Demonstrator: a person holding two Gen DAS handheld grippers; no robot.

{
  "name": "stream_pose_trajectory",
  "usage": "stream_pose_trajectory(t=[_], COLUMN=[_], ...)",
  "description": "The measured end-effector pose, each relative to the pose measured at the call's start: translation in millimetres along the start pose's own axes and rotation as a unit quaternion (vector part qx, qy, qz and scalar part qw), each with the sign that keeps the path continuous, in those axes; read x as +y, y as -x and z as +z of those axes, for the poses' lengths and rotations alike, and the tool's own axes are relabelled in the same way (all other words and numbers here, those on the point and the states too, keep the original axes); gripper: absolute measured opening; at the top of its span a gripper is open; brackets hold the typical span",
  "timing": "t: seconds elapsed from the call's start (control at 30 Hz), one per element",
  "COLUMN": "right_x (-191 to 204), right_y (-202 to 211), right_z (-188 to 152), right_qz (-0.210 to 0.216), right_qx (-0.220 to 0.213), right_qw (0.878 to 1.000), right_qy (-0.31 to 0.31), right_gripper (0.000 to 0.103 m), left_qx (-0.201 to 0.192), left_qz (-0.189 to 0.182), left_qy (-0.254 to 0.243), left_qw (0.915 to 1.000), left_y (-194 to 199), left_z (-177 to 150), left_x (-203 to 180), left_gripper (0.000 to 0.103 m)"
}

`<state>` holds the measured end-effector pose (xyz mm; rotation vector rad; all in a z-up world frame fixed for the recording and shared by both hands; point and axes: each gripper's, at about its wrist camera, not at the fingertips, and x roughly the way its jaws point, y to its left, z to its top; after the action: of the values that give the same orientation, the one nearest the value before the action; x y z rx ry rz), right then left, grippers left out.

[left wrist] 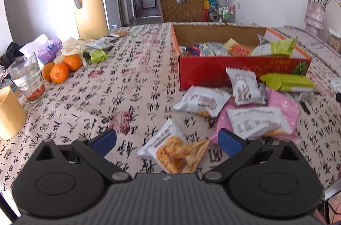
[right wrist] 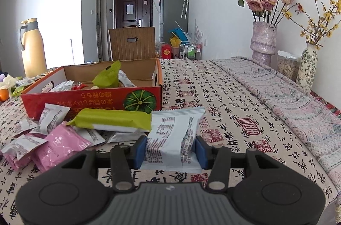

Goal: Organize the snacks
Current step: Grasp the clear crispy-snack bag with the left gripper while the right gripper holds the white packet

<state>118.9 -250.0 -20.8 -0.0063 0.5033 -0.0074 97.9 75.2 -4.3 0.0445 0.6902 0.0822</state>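
My left gripper (left wrist: 167,143) is open and low over the table, with a white snack packet printed with orange crisps (left wrist: 173,151) lying between its blue pads. Behind it lies a heap of white, pink (left wrist: 283,105) and green (left wrist: 287,82) packets in front of the red cardboard box (left wrist: 213,71), which holds several snacks. My right gripper (right wrist: 171,150) is shut on a white snack packet (right wrist: 173,131) with its printed back facing me. In the right wrist view the box (right wrist: 91,99) stands to the left, with a green packet (right wrist: 110,119) and pink packets (right wrist: 61,144) in front of it.
On the left stand a yellow thermos jug (left wrist: 89,5), three oranges (left wrist: 61,68), a glass (left wrist: 27,80), a yellow cup (left wrist: 9,114) and a tissue pack (left wrist: 50,49). Two vases with flowers (right wrist: 264,42) and a jar (right wrist: 287,64) stand along the right wall. A chair (left wrist: 181,4) stands behind the table.
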Motion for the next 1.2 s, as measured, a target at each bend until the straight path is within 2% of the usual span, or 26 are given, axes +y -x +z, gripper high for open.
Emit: stream_pose_trajectory(t=[0.23, 0.5, 0.6, 0.67, 0.8, 1.0, 1.03, 1.2], right_x=[7.2, 13.7, 15.9, 17.8, 20.4, 22.9, 22.8, 21.7], right_y=[2.8, -0.9, -3.6, -5.3, -8.1, -9.2, -8.9, -6.7], right_z=[1.8, 4.2, 5.0, 5.2, 5.3, 4.6, 4.6, 4.3], right_qz=[-0.013, -0.024, -0.026, -0.026, -0.024, -0.020, -0.020, -0.019], right_qx=[-0.002, 0.003, 0.006, 0.008, 0.011, 0.013, 0.013, 0.010], right_qw=[1.000, 1.000, 1.000, 0.999, 0.999, 0.999, 0.999, 1.000], right_qy=[0.007, 0.015, 0.018, 0.020, 0.022, 0.025, 0.025, 0.022], right_gripper=[0.047, 0.047, 0.047, 0.047, 0.047, 0.047, 0.047, 0.048], left_qx=[0.013, 0.015, 0.019, 0.020, 0.020, 0.015, 0.014, 0.005], left_qz=[-0.010, -0.030, -0.038, -0.047, -0.056, -0.066, -0.066, -0.067], left_qy=[-0.039, -0.056, -0.053, -0.050, -0.040, -0.038, -0.038, -0.035], left_qw=[0.9991, 0.9979, 0.9977, 0.9975, 0.9974, 0.9970, 0.9970, 0.9971], left_y=[-12.8, -31.9, -37.7, -39.1, -38.5, -33.1, -32.3, -26.3], left_z=[-15.3, -16.2, -15.8, -15.6, -15.1, -15.9, -15.9, -16.3], left_x=[-0.5, -4.3, -1.9, 0.0, 2.0, 2.2, 1.9, 2.5], left_gripper=[0.103, 0.102, 0.096, 0.087, 0.079, 0.059, 0.053, 0.043])
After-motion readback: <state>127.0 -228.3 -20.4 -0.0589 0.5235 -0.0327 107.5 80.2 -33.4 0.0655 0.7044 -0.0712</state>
